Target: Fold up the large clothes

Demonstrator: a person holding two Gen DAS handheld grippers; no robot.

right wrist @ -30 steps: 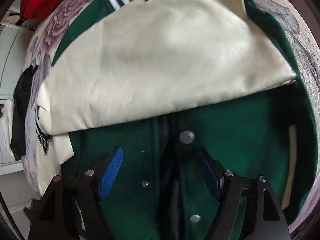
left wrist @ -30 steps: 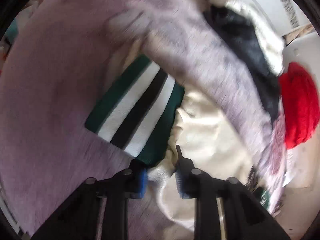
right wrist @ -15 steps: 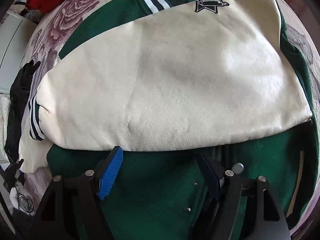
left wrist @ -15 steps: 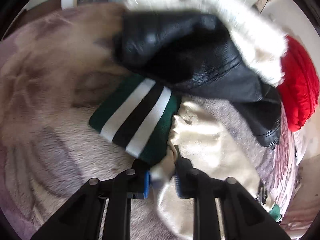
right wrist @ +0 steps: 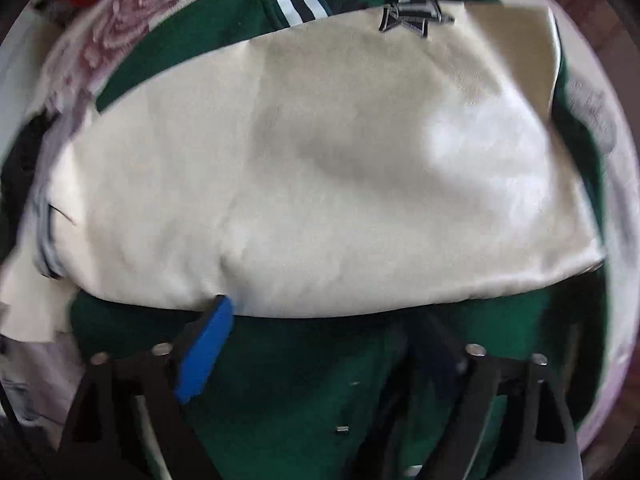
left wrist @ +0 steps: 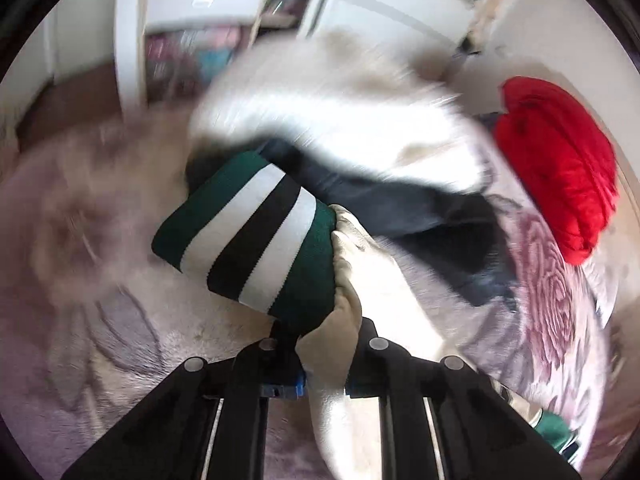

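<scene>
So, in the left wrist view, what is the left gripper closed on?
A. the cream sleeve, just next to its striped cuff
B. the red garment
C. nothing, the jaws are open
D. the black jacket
A: the left gripper has its jaws pinched on the cream sleeve, right beside the striped cuff; the red garment lies far off, untouched.

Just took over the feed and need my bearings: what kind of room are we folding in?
Probably a bedroom at home. The jacket lies on a plush rose-patterned blanket like a bedspread, other clothes such as a red garment are piled nearby, and white furniture stands behind.
</scene>
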